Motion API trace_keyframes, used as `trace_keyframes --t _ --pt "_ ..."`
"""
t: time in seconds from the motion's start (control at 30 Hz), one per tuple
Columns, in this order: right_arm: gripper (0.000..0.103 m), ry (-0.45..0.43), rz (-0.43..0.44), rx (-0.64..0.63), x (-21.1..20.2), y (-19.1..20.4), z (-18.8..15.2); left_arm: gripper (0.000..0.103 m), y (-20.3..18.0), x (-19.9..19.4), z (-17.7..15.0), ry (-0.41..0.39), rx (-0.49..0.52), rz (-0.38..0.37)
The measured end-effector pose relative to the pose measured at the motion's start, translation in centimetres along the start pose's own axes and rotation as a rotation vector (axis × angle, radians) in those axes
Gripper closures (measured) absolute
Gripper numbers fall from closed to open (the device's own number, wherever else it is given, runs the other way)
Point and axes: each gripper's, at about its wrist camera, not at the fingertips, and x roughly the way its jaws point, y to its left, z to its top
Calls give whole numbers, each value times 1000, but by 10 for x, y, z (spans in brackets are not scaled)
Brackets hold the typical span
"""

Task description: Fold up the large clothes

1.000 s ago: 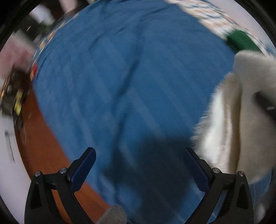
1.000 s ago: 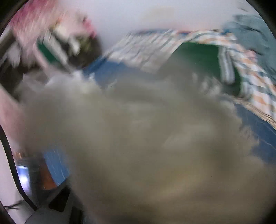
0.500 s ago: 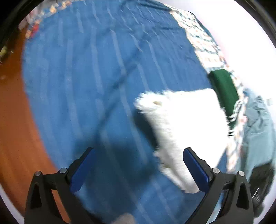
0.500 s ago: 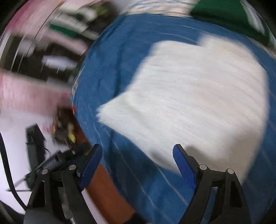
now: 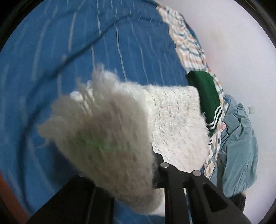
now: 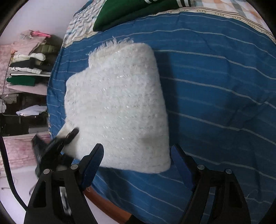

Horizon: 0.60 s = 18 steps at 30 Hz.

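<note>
While we look along the left gripper (image 5: 151,165), we see its black frame at the bottom of the view and a thick fold of the white fuzzy sweater (image 5: 107,134) bunched right over it, so that the fingertips themselves are hidden; the jaws are closed tight on a corner of that sweater, which stands lifted and blurred close to the lens. Beyond the raised corner we see the rest of the sweater lying flat on the blue striped bedspread (image 5: 51,69), reaching toward a dark green garment (image 5: 205,96) with white stripes that rests on a checkered blanket (image 5: 188,50) by the pale wall. A grey-blue cloth (image 5: 239,146) is heaped at the right edge of this view. From the right gripper (image 6: 138,163) we see the same white fuzzy sweater (image 6: 117,106) as a folded bundle on the bedspread (image 6: 215,86), its fringed edge at the far end and its near edge just ahead of the blue fingers (image 6: 93,163). These jaws stand wide and are easing slightly inward; they straddle the near edge of the bundle without pressing on it. At the lower left of that view we see the left gripper (image 6: 69,136) pinching the sweater's near left corner. The green garment (image 6: 131,12) lies at the far side of the bed, well apart from the bundle, and shelves with stacked clothes (image 6: 29,56) stand off to the left.
</note>
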Motion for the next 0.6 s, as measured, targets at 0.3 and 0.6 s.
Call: trace_keyframes --t 0.3,0.6 --pt "23 103 -63 -125 46 62 16 85 61 39 -1 40 -73 115" --pt "6 251 -252 -158 127 65 50 54 73 46 7 62 -76 61"
